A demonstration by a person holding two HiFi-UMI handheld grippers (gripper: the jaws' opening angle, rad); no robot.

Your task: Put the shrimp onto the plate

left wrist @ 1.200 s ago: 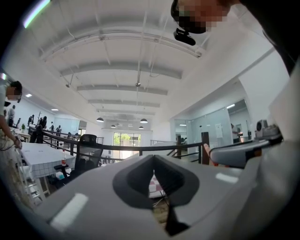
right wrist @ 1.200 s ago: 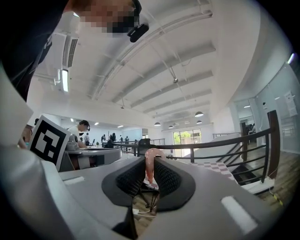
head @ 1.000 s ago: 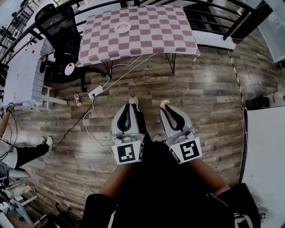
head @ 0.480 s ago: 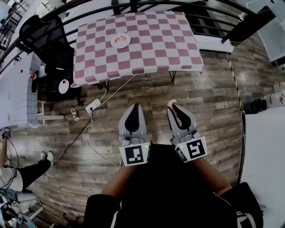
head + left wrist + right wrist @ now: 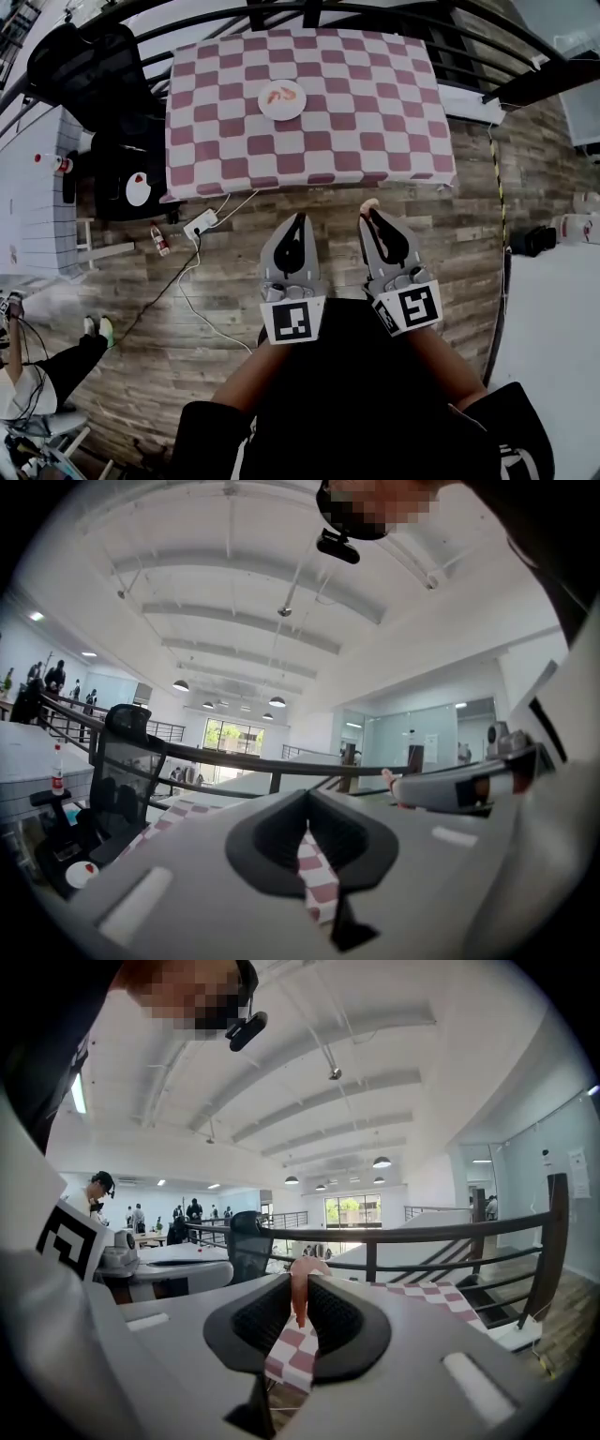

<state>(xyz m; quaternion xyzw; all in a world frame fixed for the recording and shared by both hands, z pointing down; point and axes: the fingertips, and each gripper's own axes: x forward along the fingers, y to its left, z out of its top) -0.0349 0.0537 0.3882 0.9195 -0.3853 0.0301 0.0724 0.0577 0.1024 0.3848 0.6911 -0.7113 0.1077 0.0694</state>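
One desk (image 5: 375,112) fills the 12 o'clock part of the head view, draped in a pink-and-white checked cloth that hangs over its edges. It stands on a floor (image 5: 187,309) of grey-brown wood planks, with a black metal railing (image 5: 375,9) curving behind it. A black mesh office chair (image 5: 84,66) sits at 10 o'clock, and a white power strip (image 5: 201,223) with a trailing cable lies on the floor at the desk's 7 o'clock corner.

A round white plate (image 5: 282,115) rests on the cloth, a little toward 9 o'clock from its middle, with a small orange-pink piece on it.

The left tongs (image 5: 299,217) are held over the floor short of the desk, the ribbed black pads pressed together with nothing between them.

The right tongs (image 5: 372,208), at 3 o'clock of the left and level with them, pinch the shrimp (image 5: 298,1288) at their very tips. The shrimp is pale pink, smooth and curled, its end arching just past the tips. It is well apart from the plate.
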